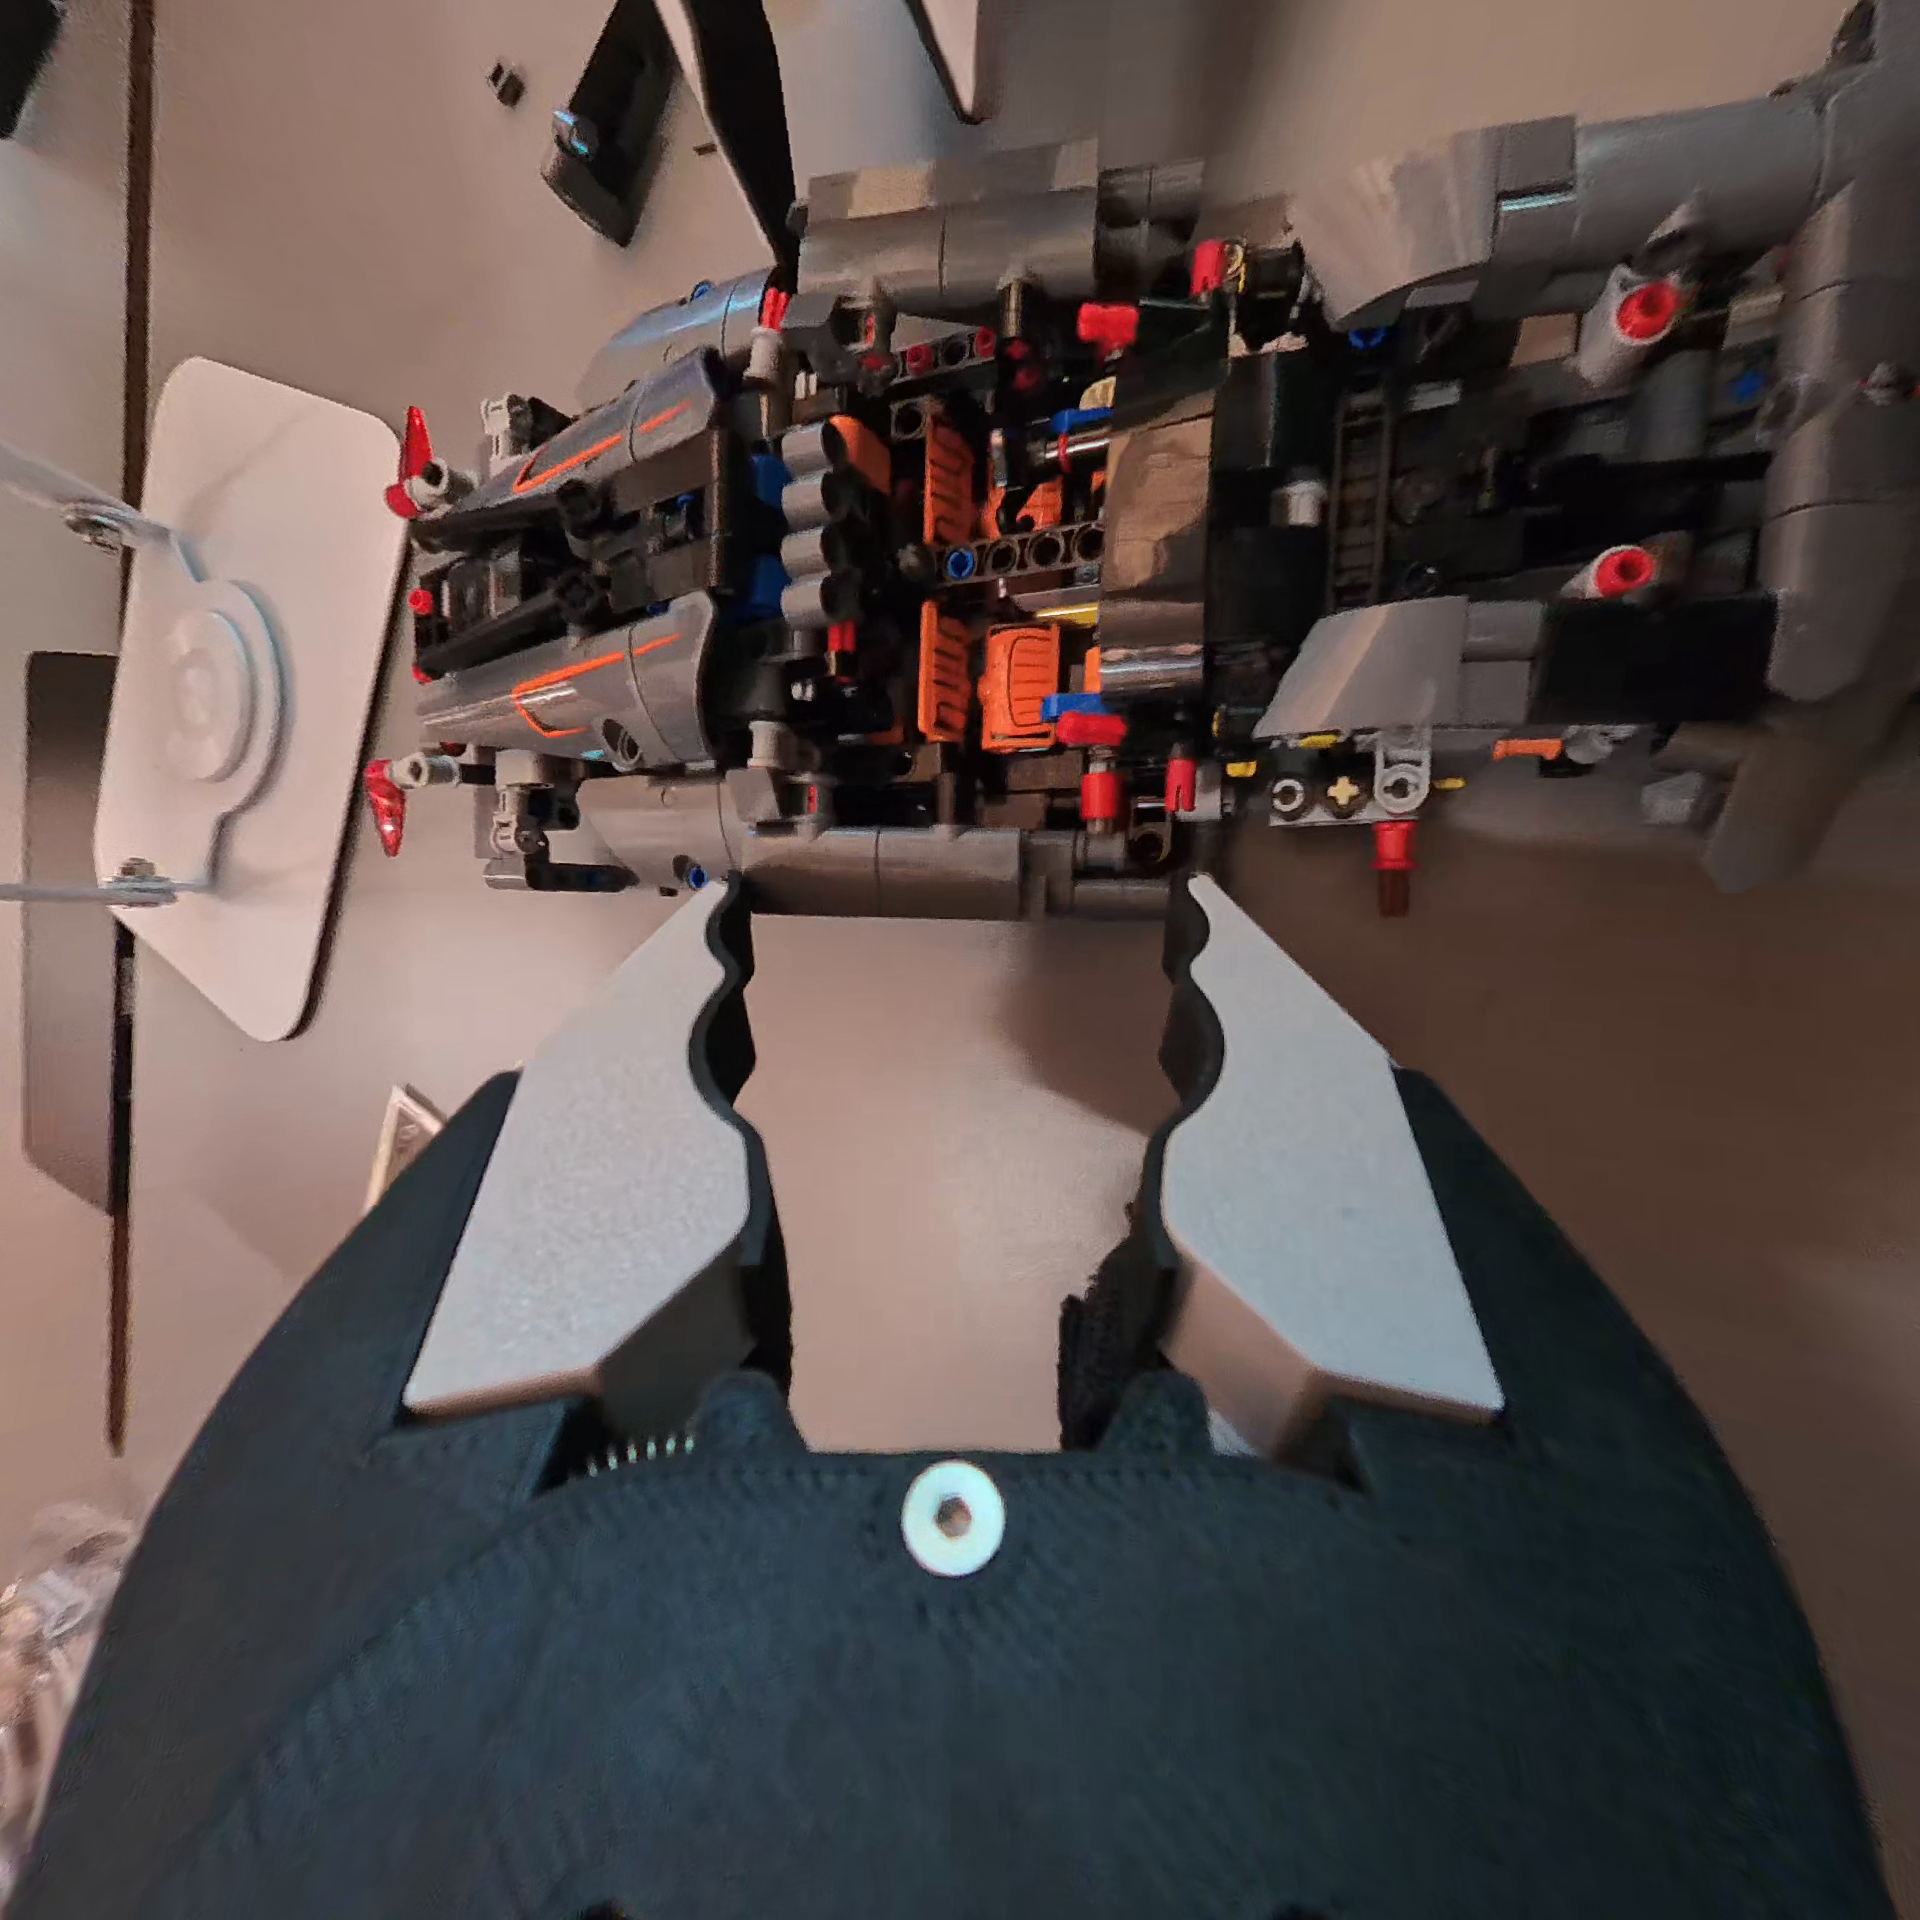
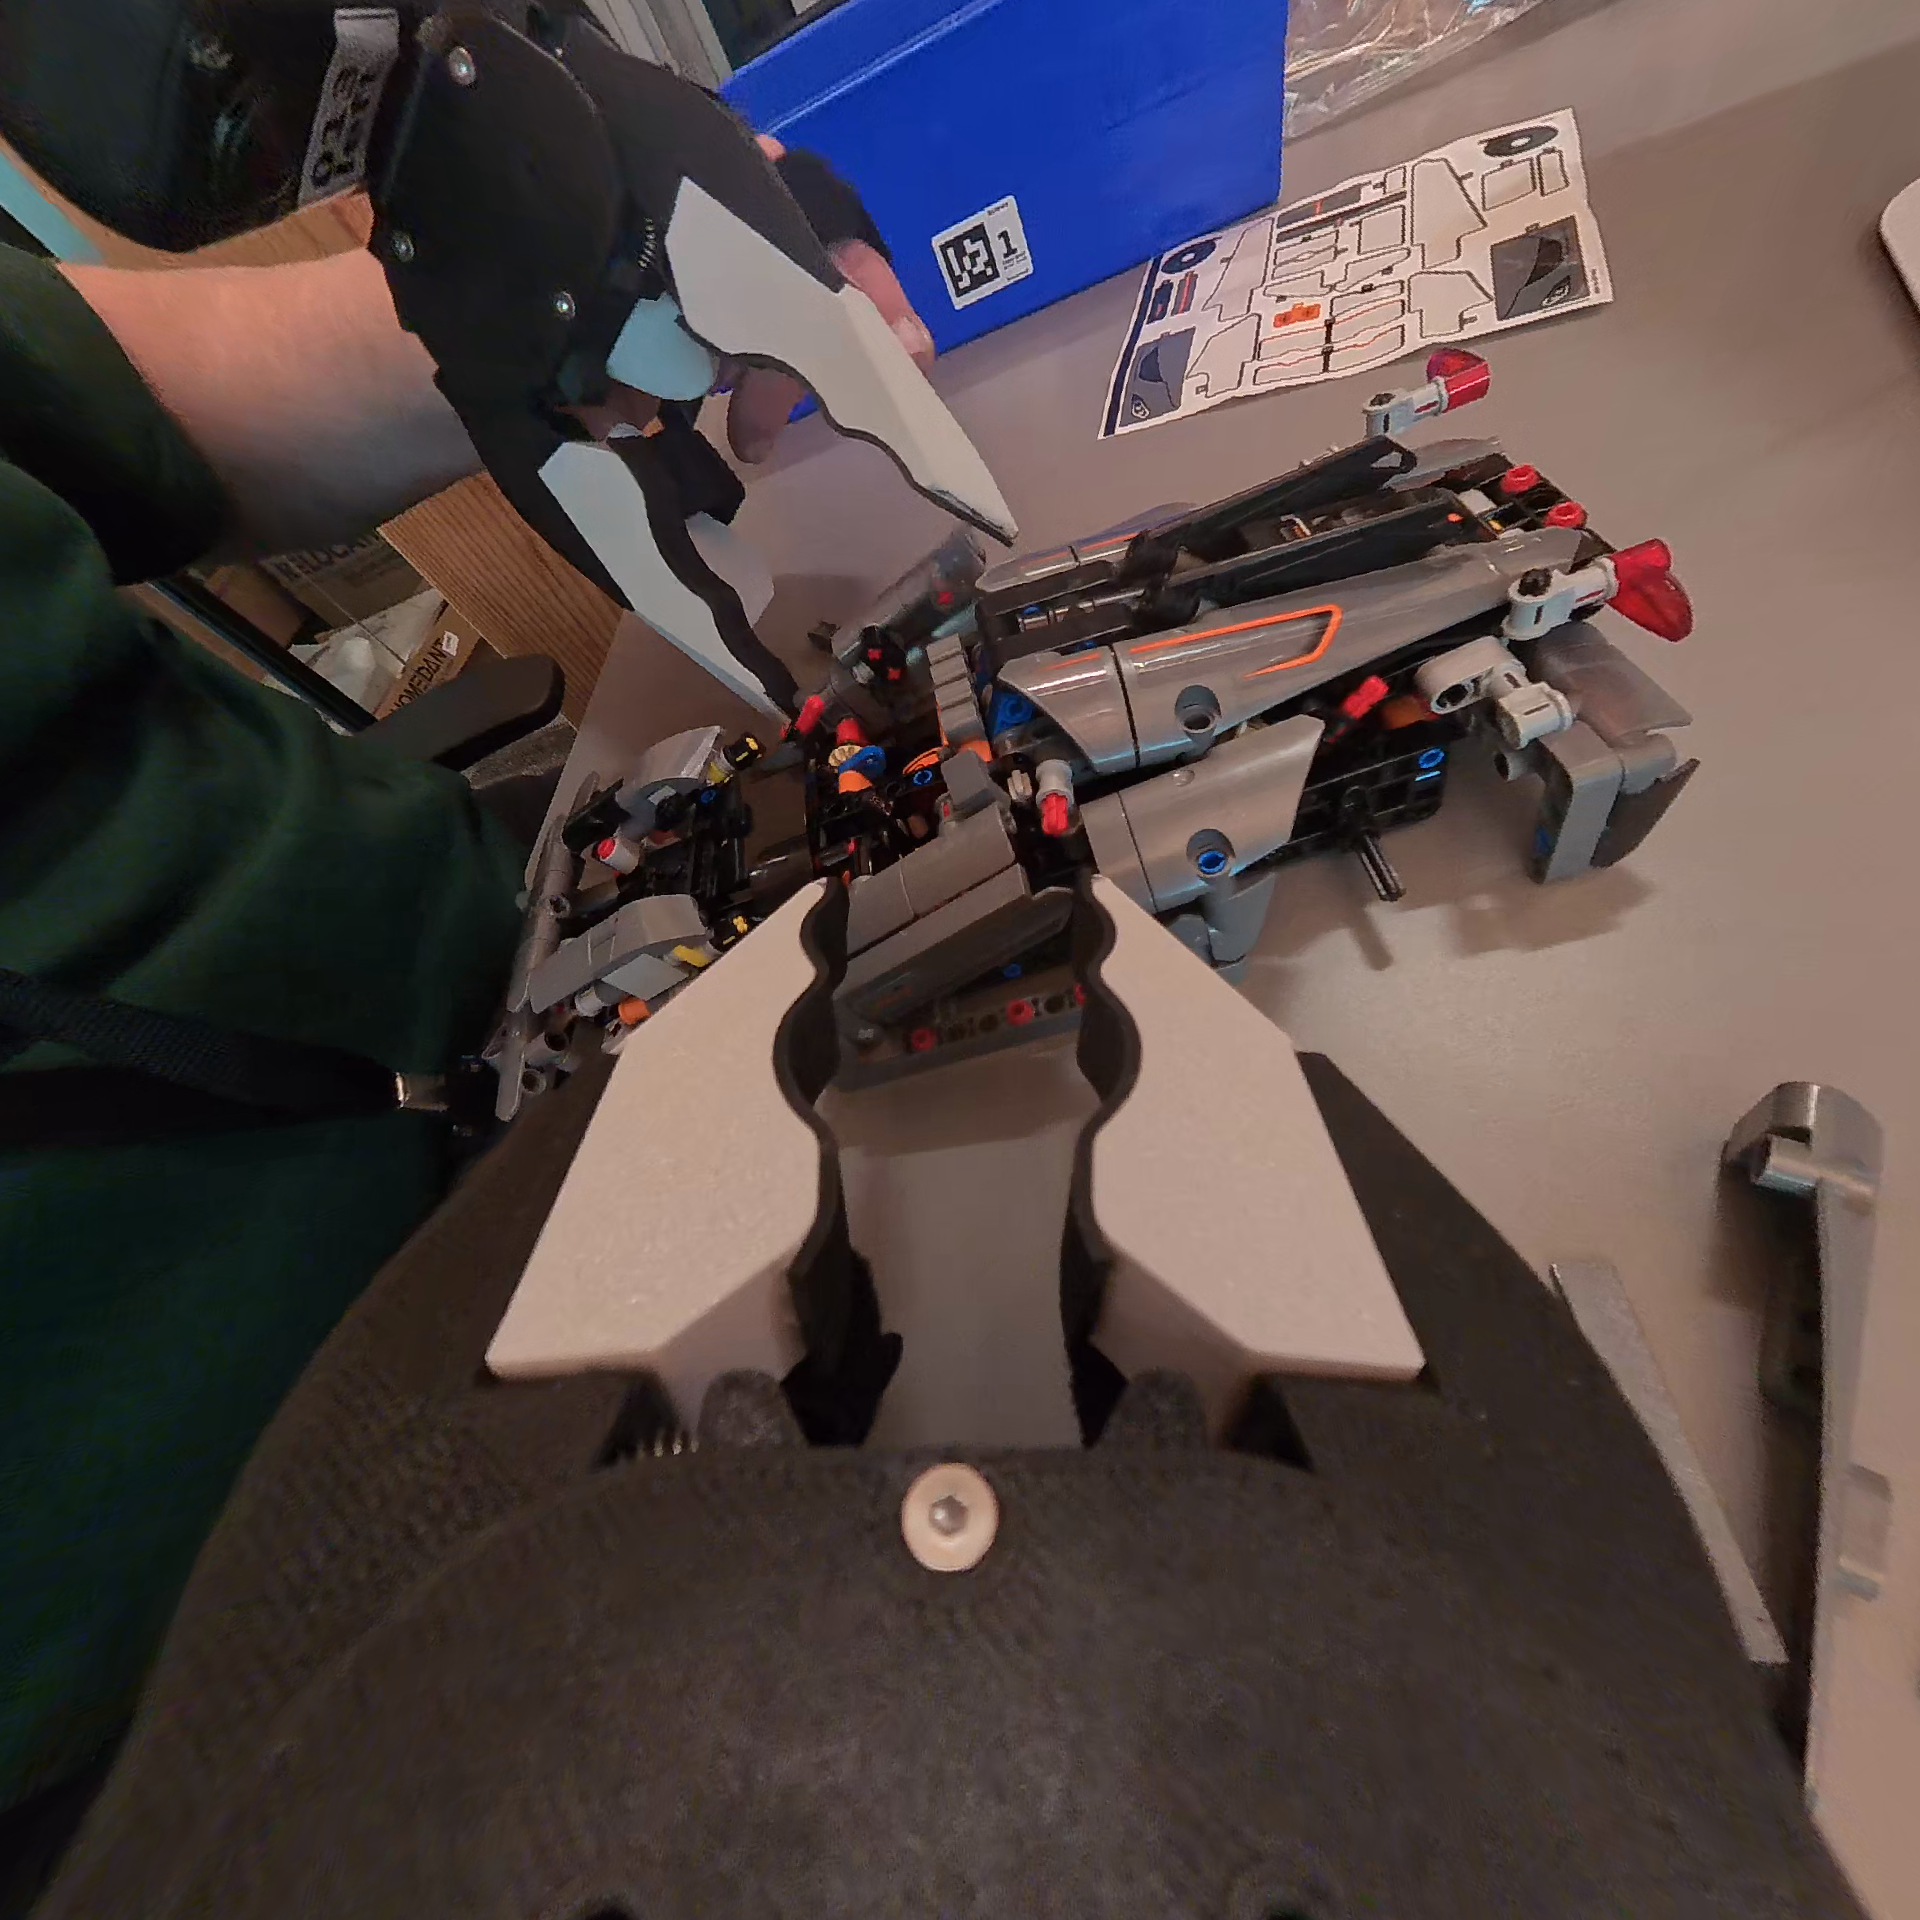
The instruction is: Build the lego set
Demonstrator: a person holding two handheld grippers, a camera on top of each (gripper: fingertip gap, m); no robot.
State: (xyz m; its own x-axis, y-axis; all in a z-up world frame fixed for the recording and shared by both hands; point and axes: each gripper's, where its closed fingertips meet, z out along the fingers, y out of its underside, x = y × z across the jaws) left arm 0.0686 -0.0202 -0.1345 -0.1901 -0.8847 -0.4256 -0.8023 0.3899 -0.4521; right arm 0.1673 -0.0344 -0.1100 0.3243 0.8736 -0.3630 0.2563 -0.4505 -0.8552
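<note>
Grey table [image 2: 1558, 1039], part-built lego model [image 2: 1195, 686] lying on it between two grippers.

Nearest us in the right wrist view, the right gripper [image 2: 951, 904] has its jaws set narrow about a grey side panel [image 2: 935, 883] of the model; we cannot tell whether the pads actually bear on it. A loose grey part [image 2: 1808, 1299] lies just beside that gripper. Beyond, the left gripper [image 2: 894, 623] hangs over the model with jaws wide and nothing between them; in its own view its tips [image 1: 961, 899] stand at the model's edge. Farther back lie a sticker sheet [image 2: 1361, 270] and a blue bin [image 2: 1039, 135]. We judge the risks to be: a squeeze on the panel popping it off its pins, a one-sided lift twisting the long chassis apart, and a sweep knocking off the red end pieces [image 2: 1647, 587].
</note>
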